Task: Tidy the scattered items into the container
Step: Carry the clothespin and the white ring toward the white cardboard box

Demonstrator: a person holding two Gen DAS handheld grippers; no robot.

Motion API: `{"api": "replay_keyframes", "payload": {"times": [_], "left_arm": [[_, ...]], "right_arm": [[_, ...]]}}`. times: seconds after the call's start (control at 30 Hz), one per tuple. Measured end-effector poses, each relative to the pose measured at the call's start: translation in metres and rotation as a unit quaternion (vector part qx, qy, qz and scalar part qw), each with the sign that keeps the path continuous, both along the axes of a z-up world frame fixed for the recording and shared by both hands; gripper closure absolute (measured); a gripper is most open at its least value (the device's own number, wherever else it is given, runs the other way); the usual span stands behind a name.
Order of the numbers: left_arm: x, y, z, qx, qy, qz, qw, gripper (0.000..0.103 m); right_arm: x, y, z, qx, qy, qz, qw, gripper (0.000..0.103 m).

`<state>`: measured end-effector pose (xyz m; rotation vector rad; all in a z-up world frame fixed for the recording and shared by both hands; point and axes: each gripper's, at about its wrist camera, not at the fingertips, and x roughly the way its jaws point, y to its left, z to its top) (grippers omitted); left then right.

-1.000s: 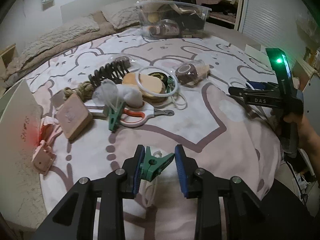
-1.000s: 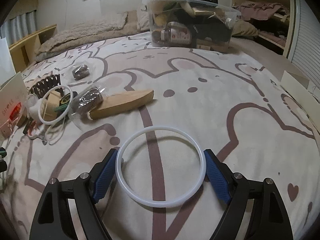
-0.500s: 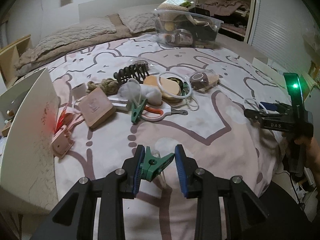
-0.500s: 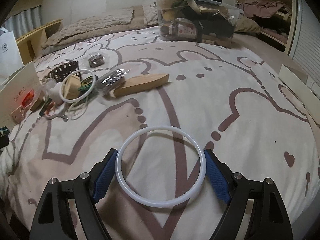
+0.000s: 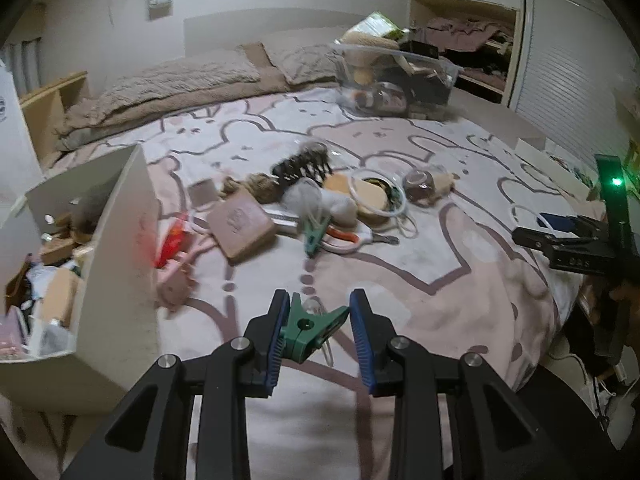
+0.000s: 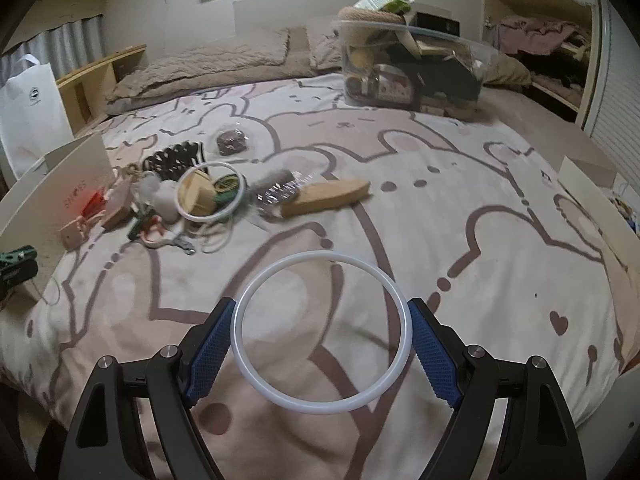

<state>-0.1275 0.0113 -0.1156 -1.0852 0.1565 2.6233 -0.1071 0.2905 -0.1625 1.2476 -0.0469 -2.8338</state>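
Bed with patterned blanket (image 6: 460, 208); clear container (image 6: 412, 68) at far end. Left gripper (image 5: 318, 334) pinches green clothespin (image 5: 310, 326). Right gripper (image 6: 322, 342) clamps white ring (image 6: 320, 334) across its width.

Dim, even indoor light with soft shadows; fisheye bending and dark corners; the pink patterned bedspread (image 5: 460, 280) looks slightly motion-blurred, perhaps.
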Motion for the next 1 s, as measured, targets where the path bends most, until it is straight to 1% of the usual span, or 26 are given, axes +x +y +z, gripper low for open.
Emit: {"api": "replay_keyframes", "payload": {"times": [0.23, 0.5, 0.67, 0.83, 1.0], "left_arm": [[0.005, -0.028, 0.027, 0.004, 0.028, 0.032, 0.9991, 0.072], [0.017, -0.057, 0.056, 0.01, 0.058, 0.057, 0.9966, 0.072], [0.024, -0.081, 0.079, 0.013, 0.085, 0.079, 0.9931, 0.072], [0.033, -0.109, 0.1, 0.021, 0.106, 0.106, 0.9884, 0.072], [0.042, -0.133, 0.117, 0.012, 0.119, 0.137, 0.9833, 0.072]], "right_arm": [[0.005, -0.017, 0.021, -0.007, 0.012, 0.019, 1.0, 0.018], [0.011, -0.039, 0.058, -0.009, 0.034, 0.039, 0.999, 0.018], [0.012, -0.051, 0.085, -0.024, 0.053, 0.052, 0.997, 0.018], [0.007, -0.065, 0.111, -0.052, 0.067, 0.072, 0.994, 0.018], [0.002, -0.087, 0.133, -0.057, 0.082, 0.096, 0.99, 0.018]]}}
